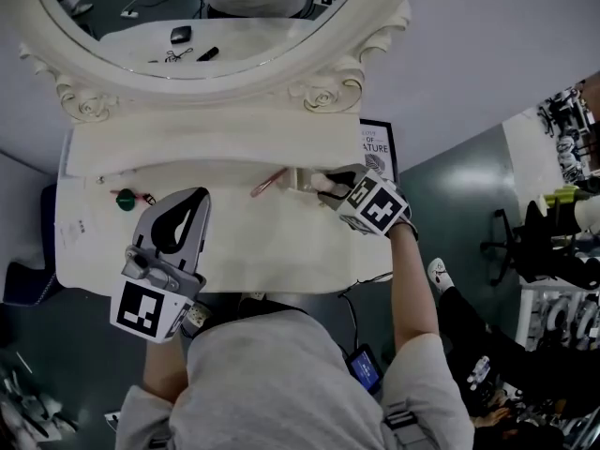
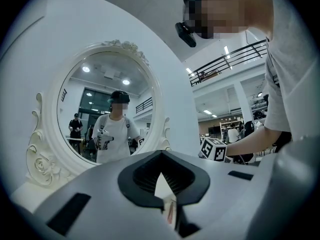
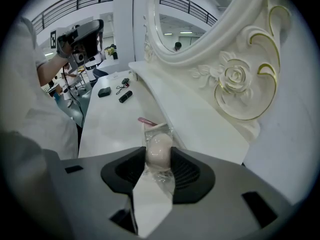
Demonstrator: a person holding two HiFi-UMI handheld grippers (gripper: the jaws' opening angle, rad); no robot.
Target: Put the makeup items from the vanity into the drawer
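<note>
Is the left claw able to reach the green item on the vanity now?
Probably yes: the left claw is near the green item, nothing lies between, but its shut jaws must open.

The white vanity top [image 1: 281, 242] has a wavy front edge and a raised white ledge [image 1: 206, 150] along its back, where the carved mirror frame [image 1: 323, 92] stands. On the flat surface a thin pink stick [image 1: 267, 185] lies aslant just in front of the ledge, right of the middle. Near the left end sits 1 small round green thing [image 1: 126, 199] with a bit of red beside it. The right gripper view looks along the top [image 3: 107, 129]: the pink stick [image 3: 146, 120] is nearest, and further along lie a small black box [image 3: 104, 91], a black tube [image 3: 125, 97] and a tangle of thin black cord [image 3: 119, 88], close together but apart
</note>
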